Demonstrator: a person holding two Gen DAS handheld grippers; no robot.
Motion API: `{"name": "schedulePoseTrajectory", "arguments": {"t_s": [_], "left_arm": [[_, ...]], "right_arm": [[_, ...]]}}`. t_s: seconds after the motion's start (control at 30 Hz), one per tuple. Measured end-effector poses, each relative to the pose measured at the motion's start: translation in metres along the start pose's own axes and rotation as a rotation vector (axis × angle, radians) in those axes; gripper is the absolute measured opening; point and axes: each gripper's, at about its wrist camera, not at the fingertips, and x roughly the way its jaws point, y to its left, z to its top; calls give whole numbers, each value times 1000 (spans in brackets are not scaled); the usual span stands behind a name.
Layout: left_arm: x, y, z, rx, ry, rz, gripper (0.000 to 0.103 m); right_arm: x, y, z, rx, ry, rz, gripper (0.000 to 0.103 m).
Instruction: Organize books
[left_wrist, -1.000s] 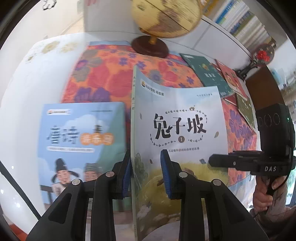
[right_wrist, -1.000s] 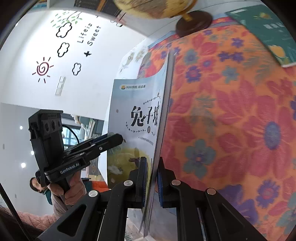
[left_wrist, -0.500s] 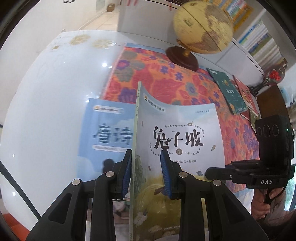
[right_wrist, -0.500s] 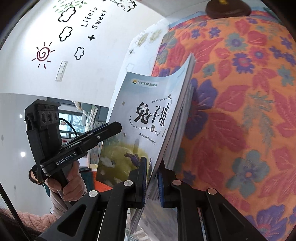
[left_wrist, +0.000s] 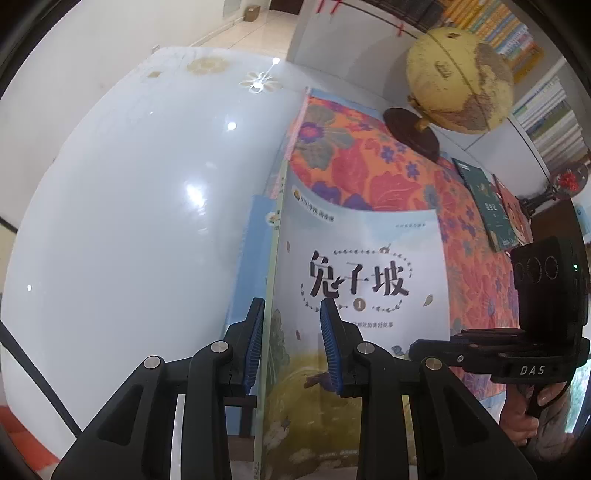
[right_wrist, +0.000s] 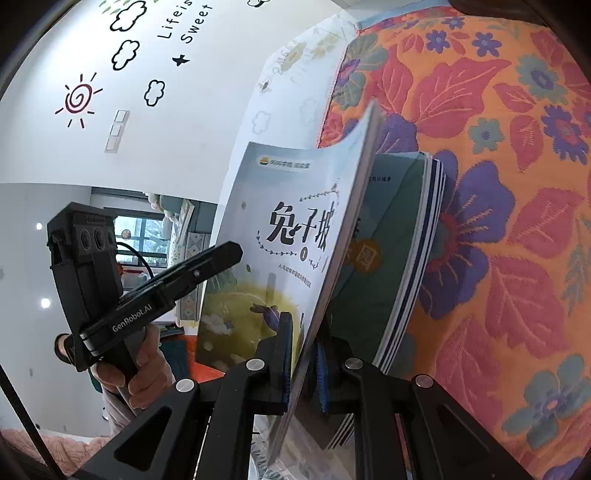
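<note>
I hold one book (left_wrist: 362, 280) with both grippers, and it stands almost upright on its edge above the table. It is a thin paperback with a pale cover, black Chinese characters and a small number 1 in a circle. My left gripper (left_wrist: 291, 347) is closed on the spine side of the book: the spine runs between the two blue pads, and in the left wrist view the cover spreads to the right behind the right finger. My right gripper (right_wrist: 303, 362) is closed on the other side of the same book; its blue pads press the lower edge of the cover from both sides, and the book bends a little near the top.

Just behind the held book there is a stack of books (right_wrist: 402, 266) that lies flat on the floral cloth (right_wrist: 498, 184), an orange cloth with red leaves and purple flowers. In the left wrist view I see a light blue cover (left_wrist: 255, 254) of this stack, left of the spine. The cloth covers part of a glossy white table (left_wrist: 129, 221).

Farther on the cloth stands a yellow globe (left_wrist: 460, 79) on a dark round base. To the right of it lie a dark green book (left_wrist: 487, 206) and a red book (left_wrist: 515, 210) beside it
</note>
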Motion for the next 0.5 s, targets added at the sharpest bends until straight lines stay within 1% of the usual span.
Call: {"name": "schedulePoseTrajectory", "arguments": {"t_s": [0.1,0.27,0.37,0.43,0.5], "left_arm": [[8,7,-2,-16,16,-1,26],[16,16,-6,-40,31,18,26],[17,14,-5,-30,24,24,27],[18,11,-5,-19,23,40,27],[18,9,-4,-10,25,54,28]], "right_arm": [[1,-3,-2,9,7,-11,12],[1,-10,-9,47,15,-20,12],[1,-16,-12,57,15,-66,12],[-1,-17,-14,78,5,-62,12],[-2,-16,-14,76,-5,-82,12]]}}
